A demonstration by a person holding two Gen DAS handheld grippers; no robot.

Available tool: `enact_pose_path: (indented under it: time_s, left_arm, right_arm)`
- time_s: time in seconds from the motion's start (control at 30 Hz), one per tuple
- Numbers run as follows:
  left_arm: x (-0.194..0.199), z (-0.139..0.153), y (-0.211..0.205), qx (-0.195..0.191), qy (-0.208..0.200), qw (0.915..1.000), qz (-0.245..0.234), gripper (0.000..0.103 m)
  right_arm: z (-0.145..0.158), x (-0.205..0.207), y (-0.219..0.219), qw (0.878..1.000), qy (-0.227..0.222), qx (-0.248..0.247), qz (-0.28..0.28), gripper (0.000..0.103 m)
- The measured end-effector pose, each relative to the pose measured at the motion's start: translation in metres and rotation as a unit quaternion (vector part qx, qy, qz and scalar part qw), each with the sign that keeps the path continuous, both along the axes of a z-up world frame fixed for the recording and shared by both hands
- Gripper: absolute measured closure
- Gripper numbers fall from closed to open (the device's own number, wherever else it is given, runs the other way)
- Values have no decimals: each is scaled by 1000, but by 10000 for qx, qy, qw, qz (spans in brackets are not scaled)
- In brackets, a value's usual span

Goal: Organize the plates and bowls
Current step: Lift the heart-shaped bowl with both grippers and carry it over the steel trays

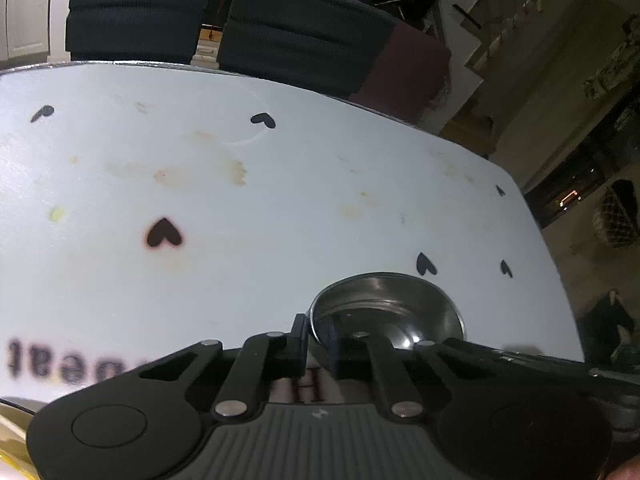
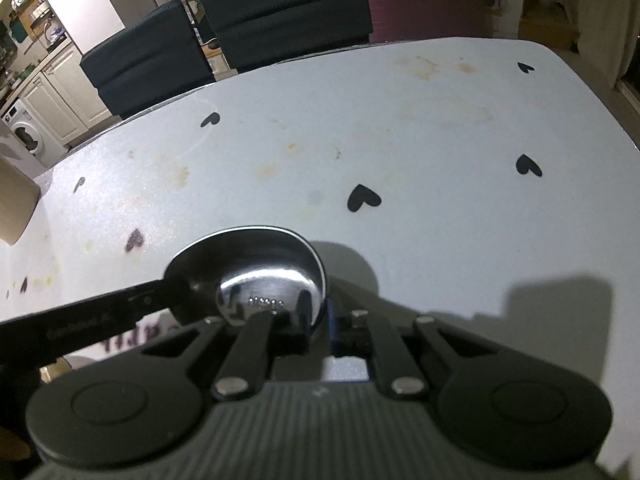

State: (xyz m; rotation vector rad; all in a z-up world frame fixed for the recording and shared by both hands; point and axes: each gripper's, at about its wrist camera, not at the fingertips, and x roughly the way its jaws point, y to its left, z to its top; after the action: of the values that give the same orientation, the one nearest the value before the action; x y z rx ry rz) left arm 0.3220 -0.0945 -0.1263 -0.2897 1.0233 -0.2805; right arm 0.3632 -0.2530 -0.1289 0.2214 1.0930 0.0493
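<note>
Bowls are what this job is about, and only one shiny metal bowl shows up, near the front edge of the white table with black hearts on it. Both claws are pinching it at once. The left gripper has its two fingers squeezed together on the bowl's rim, one finger outside and one inside. The right gripper is clamped on the rim of the same bowl on its other side, and the black arm of the left one reaches in beside it.

No plates and no other bowls are in sight, so it is hard to say how much tidying is done. It looks like an early or middle step: the bowl is grabbed, but it is not yet put anywhere. I cannot tell if the bowl sits on the table or is a little above it. What is left, I think, is to carry it to its place and let go.
</note>
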Motion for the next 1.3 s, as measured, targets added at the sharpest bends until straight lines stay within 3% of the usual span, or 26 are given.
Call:
enact_pose_path:
  time_s: [0.27,0.7,1.07,1.3]
  left_arm:
    - [-10,20,2,-151,-344,9993,14,94]
    - [-68,84,-5,-256,-1019,9944,-129,94]
    - [-114,103,-15,-413,-1038,9933,-288,94]
    - [-128,91,-34,-112,-950,9936,-600,94]
  right_arm:
    - [12,-10,-4,9996,-271,31,37,94]
    - [67,-70,-18,9956,-923,145,38,93]
    - [97,-124,-24,9941,-1067,-99,145,93]
    - [91,-146,-33,9950,-973,-209,110,93]
